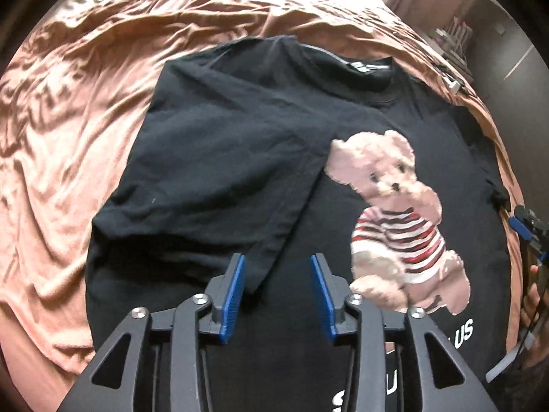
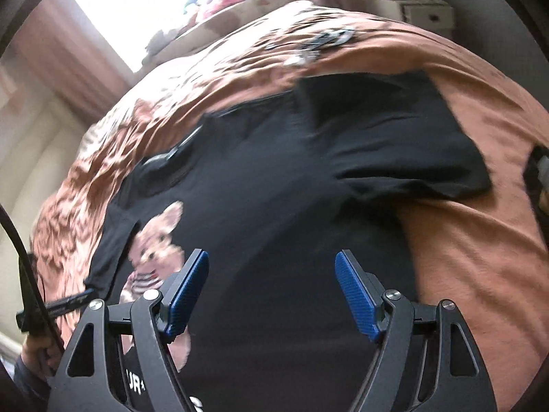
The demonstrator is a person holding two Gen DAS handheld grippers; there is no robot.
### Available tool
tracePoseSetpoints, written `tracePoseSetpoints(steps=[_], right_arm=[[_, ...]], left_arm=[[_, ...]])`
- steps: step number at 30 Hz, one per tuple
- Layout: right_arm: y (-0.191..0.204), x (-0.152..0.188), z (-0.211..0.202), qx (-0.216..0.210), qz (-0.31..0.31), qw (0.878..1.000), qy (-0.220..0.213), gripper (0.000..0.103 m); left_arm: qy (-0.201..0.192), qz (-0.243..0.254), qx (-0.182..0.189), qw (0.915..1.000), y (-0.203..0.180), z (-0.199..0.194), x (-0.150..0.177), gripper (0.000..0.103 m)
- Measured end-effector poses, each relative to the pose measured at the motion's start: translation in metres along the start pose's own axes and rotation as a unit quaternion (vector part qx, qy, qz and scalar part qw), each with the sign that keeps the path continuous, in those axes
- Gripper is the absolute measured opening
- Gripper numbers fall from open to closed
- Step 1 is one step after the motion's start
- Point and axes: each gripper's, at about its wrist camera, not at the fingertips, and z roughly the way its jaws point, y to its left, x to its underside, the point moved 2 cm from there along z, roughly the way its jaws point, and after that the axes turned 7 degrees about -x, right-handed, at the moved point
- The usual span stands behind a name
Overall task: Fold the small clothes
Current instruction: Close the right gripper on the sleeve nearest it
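Note:
A black T-shirt (image 1: 212, 171) with a teddy bear print (image 1: 394, 219) lies flat on a rust-coloured bedspread (image 1: 68, 110). One side with its sleeve is folded in over the front, its slanted edge ending just ahead of my left gripper (image 1: 278, 286). That gripper stands open above the shirt with nothing between its blue pads (image 1: 235, 295). In the right wrist view the same T-shirt (image 2: 274, 206) spreads below, its other sleeve (image 2: 411, 151) lying out flat. My right gripper (image 2: 271, 290) hangs wide open over the cloth, holding nothing. The right gripper's tip (image 1: 525, 230) shows at the shirt's far side.
The bedspread (image 2: 480, 257) is wrinkled all round the shirt. A dark patterned item (image 2: 315, 46) lies on the bed beyond the collar. A white cabinet (image 2: 425, 10) stands past the bed, and a bright window (image 2: 137, 10) with curtains is behind. A hand (image 2: 37, 346) grips the left tool.

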Motion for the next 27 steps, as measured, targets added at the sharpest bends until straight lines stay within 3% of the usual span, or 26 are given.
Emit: tracePoseSetpoints(steps=[9, 13, 16, 27], right_arm=[[-0.056, 0.002, -0.035, 0.013, 0.091, 0.995, -0.041, 0.075], [-0.071, 0.009, -0.041, 0.019, 0.115, 0.992, -0.046, 0.064], [-0.08, 0.015, -0.042, 0.001, 0.141, 0.989, -0.047, 0.053], [-0.098, 0.007, -0.033, 0.002, 0.185, 0.98, -0.078, 0.043]], left_arm=[[-0.022, 0.013, 0.0, 0.9997, -0.039, -0.002, -0.025, 0.049], [-0.026, 0.018, 0.004, 0.9995, -0.057, -0.001, -0.034, 0.049], [-0.031, 0.023, 0.007, 0.9992, -0.071, 0.001, -0.04, 0.049], [-0.038, 0.051, 0.022, 0.9978, -0.12, 0.015, -0.057, 0.049]])
